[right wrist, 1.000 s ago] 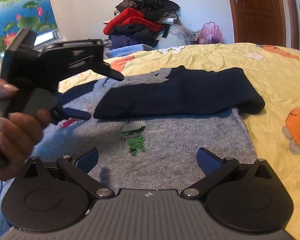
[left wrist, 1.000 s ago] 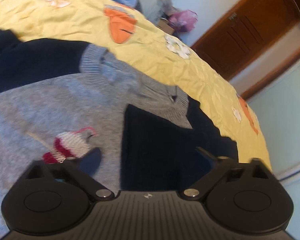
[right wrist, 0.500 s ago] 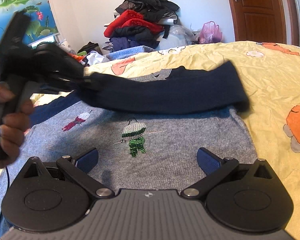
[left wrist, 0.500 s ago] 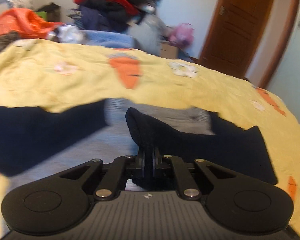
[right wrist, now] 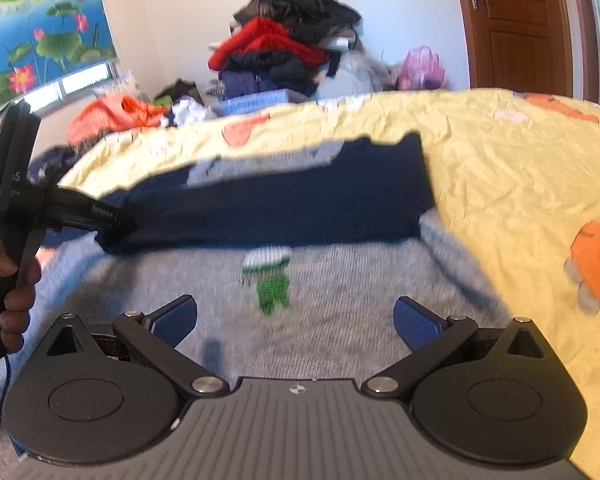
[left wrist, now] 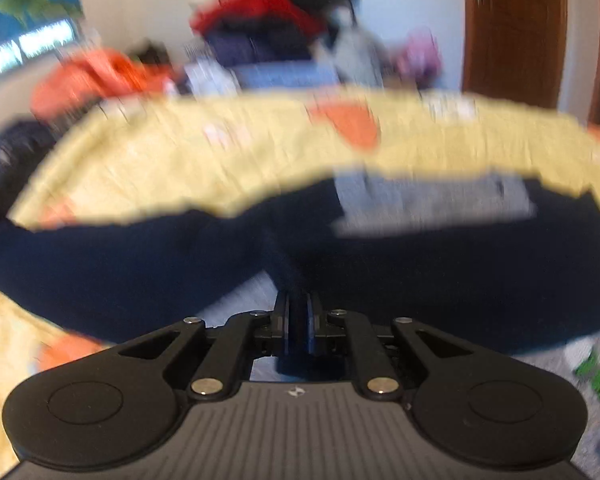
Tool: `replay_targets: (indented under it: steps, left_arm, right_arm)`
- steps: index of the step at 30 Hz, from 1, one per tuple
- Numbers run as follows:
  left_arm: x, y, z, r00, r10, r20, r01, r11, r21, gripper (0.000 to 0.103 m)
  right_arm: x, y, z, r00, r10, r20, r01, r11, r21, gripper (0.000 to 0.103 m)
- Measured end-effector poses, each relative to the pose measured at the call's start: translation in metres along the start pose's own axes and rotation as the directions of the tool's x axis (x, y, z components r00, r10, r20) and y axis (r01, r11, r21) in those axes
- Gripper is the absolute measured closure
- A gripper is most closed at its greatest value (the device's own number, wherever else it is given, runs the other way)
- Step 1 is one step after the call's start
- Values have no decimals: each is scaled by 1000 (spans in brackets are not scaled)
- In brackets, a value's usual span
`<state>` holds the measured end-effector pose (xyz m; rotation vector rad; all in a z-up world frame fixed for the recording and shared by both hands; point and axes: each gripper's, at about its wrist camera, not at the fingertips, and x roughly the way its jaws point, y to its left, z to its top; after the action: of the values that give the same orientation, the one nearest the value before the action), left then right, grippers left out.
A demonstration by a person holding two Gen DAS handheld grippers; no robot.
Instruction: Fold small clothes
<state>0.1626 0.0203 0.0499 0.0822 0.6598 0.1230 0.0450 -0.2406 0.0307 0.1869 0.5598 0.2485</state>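
Each camera sits just behind its own gripper's fingers, looking forward and slightly down across the yellow bedspread [right wrist: 500,168] toward the far wall. The left wrist view is close to the navy sleeve [left wrist: 420,272] and blurred. The right wrist view takes in the left gripper [right wrist: 112,220]. Both views share the sweater [right wrist: 340,320], the clothes pile [right wrist: 284,52] and the door [right wrist: 516,24].

The left gripper [left wrist: 296,312] is sitting low centre, jaws pinched together on dark cloth. The right gripper [right wrist: 296,316] is pointing forward, jaws spread wide, gripping nothing.
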Motion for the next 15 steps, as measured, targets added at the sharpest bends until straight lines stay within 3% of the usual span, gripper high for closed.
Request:
replay_targets:
  steps: [2, 4, 7, 10, 13, 15]
  left_arm:
    - [-26, 4, -2, 987, 28, 159, -25, 999, -22, 92]
    - [-33, 1, -2, 977, -3, 212, 9, 1000, -28, 91]
    - [-3, -13, 2, 991, -111, 75, 112, 994, -16, 91]
    - [36, -13, -4, 988, -137, -68, 128, 985, -113, 91]
    - [41, -4, -10, 984, -172, -53, 160, 972, -171, 91]
    - [42, 5, -10, 974, -216, -62, 202, 963, -179, 91]
  right_arm:
    - [-6, -3, 19, 996, -34, 88, 35, 999, -9, 0]
    - [9, -4, 44, 994, -58, 92, 59, 998, -13, 0]
    - [60, -4, 72, 995, -104, -7, 104, 994, -31, 0]
    - [103, 2, 80, 992, -89, -86, 82, 993, -83, 1]
    - [133, -2, 68, 969, -160, -186, 137, 982, -131, 0]
    - [129, -1, 52, 979, -157, -129, 130, 972, -198, 0]
